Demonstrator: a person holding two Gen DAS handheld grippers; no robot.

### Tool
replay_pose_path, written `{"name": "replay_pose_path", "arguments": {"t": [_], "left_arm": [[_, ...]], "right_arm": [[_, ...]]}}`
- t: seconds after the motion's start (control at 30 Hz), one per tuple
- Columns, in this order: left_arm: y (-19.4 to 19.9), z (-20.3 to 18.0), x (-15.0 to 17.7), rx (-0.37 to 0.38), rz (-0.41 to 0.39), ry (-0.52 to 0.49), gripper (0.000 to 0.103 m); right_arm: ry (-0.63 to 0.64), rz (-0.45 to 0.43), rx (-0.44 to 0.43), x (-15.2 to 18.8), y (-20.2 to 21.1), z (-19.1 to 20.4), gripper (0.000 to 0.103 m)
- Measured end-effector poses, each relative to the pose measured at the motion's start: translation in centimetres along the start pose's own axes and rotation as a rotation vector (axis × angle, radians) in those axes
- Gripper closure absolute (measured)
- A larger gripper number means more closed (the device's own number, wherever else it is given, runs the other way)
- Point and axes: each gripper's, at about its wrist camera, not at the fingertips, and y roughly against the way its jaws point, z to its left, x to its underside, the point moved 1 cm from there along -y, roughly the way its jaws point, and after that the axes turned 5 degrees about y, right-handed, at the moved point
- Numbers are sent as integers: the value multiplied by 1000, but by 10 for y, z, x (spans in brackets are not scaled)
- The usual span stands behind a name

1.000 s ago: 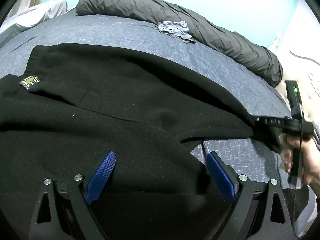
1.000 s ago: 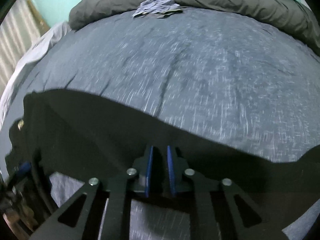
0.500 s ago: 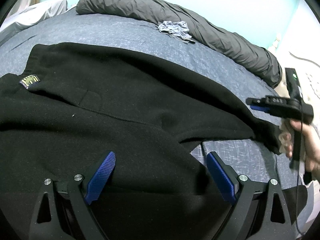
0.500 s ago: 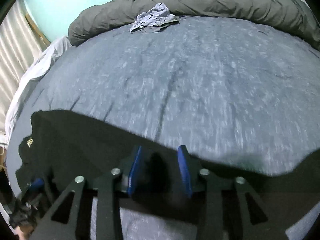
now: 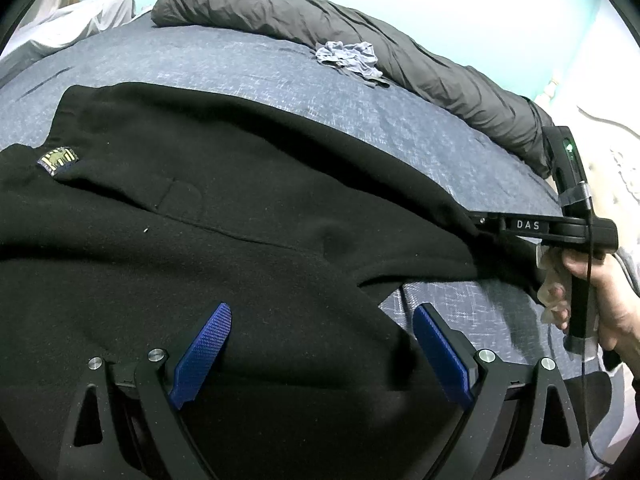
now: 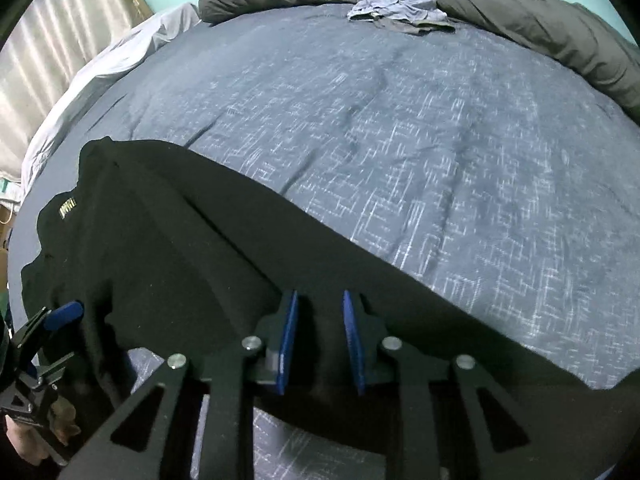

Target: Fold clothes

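Closing on the hem between its pads, the right hand-held gripper [image 6: 320,340] readies the black fleece garment [image 5: 240,208] on the bed for folding, while the left hand-held gripper [image 5: 320,352] gapes above it.

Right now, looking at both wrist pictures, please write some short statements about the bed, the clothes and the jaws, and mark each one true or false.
1. The black garment lies spread on the blue bedcover. True.
2. The jaws of the left gripper are pressed shut. False: they stand wide apart over the black fabric.
3. A small crumpled blue-grey garment lies at the far side, against the dark grey duvet. True.
4. The black garment has no label. False: a small yellow patch shows on it.
5. The right gripper has bare bedcover between its jaws. False: black fabric lies between them as they close.
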Motion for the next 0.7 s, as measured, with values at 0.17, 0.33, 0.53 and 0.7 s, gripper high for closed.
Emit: {"name": "replay_pose_path", "arguments": {"t": [0.17,0.33,0.53,0.7], "left_arm": [[1,-2,1,1,1,-1,8],[-1,-1,0,2,5,4,8],[-1,1,1,4,8,7,8],[-1,2,1,9,9,11,8]], "right_arm": [[69,-7,11,-8,-5,11,57],[165,20,29,-9,-22,25,58],[237,-12,33,-8,-18,34,96],[172,-83,-2,-17,2,15,99]]}}
